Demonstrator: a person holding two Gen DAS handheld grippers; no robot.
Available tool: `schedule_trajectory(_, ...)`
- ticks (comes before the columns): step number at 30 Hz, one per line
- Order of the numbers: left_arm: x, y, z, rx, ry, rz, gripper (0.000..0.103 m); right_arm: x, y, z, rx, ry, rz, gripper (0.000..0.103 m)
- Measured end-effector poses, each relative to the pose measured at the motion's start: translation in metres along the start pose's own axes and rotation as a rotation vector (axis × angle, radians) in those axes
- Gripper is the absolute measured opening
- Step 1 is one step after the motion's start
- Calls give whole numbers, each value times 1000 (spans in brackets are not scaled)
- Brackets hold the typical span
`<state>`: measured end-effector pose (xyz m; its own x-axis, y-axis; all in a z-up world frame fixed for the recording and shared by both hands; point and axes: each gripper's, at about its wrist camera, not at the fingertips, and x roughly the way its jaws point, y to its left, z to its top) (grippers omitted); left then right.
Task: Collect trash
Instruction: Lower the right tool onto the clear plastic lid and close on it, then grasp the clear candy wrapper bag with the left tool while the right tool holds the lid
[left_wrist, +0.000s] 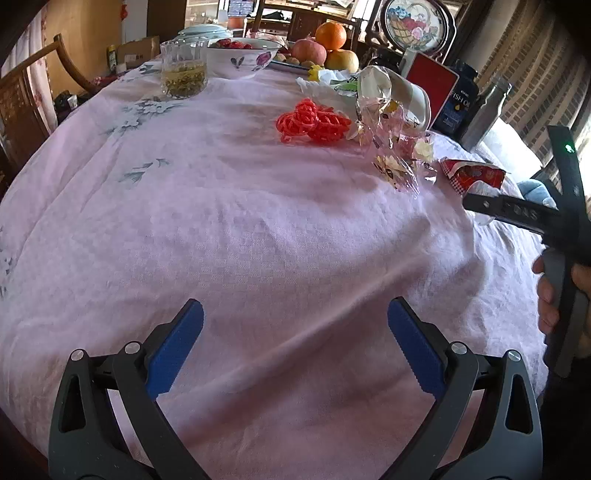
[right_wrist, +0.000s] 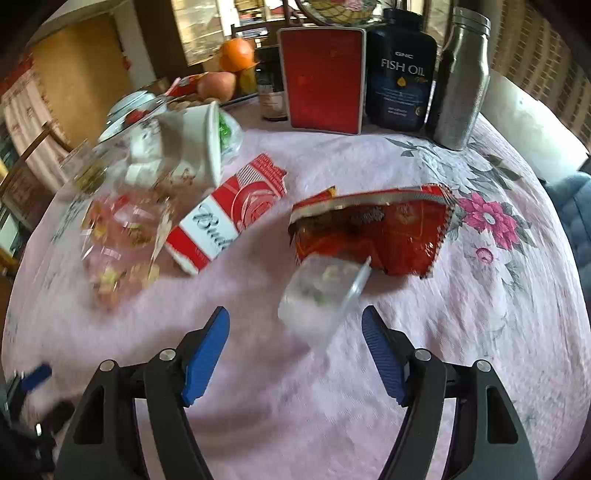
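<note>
Flanking clear cup (right_wrist: 321, 295): red wrapper (right_wrist: 373, 229), cigarette pack (right_wrist: 225, 218) | both hand-held grippers released, empty

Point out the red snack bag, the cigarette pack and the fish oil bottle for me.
Snack bag (right_wrist: 384, 232): right wrist view, middle of its crinkled red face.
Cigarette pack (right_wrist: 221, 221): right wrist view, its red and white front.
Fish oil bottle (right_wrist: 400, 74): right wrist view, on the label.

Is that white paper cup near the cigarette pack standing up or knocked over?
Knocked over. The paper cup lies on its side on the tablecloth, its round rim facing sideways.
</note>
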<state>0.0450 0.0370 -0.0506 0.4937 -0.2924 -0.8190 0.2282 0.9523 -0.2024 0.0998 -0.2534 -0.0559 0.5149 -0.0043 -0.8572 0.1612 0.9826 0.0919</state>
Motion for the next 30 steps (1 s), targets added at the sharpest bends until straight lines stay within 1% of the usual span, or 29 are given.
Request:
schedule_trajectory(3,-1,4,0,-8,0,0,96,5,2,5,23,0,-60,73)
schedule_trajectory(5,-1,7,0,-19,-2,-1,96,8,1,6,36,-1,-82,72)
schedule_trajectory(7,-1,10,0,-27,-3,-3,96,9,-2,7,44,0,-90,65)
schedule_trajectory(8,-1,11,0,-29,-3,-1,96,10,-3,8,47,1,-91,58)
schedule_trajectory(9,-1,12,0,-29,-3,1,96,10,-4,8,47,4,-92,47)
schedule_trajectory(10,-2,12,0,-29,-4,3,96,11,-5,8,49,11,-95,40)
schedule_trajectory(13,-2,10,0,-23,-3,8,96,7,-9,5,55,11,-84,38)
schedule_trajectory(16,-3,8,1,-17,-6,14,96,-3,-10,-1,42,-6,-72,38)
schedule_trajectory(19,-4,2,6,-1,-13,27,96,-20,-10,-12,14,-34,-29,37)
schedule_trajectory(22,-1,-8,14,23,-16,33,96,-30,-13,-21,9,-41,24,37)
schedule_trajectory(24,2,-18,23,39,-19,27,96,-36,-18,-28,8,-50,61,37)
schedule_trajectory(28,15,-39,53,67,-18,8,96,-45,-24,-37,-4,-67,90,37)
schedule_trajectory(30,19,-44,67,61,-17,-10,96,-48,-28,-40,-4,-73,99,37)
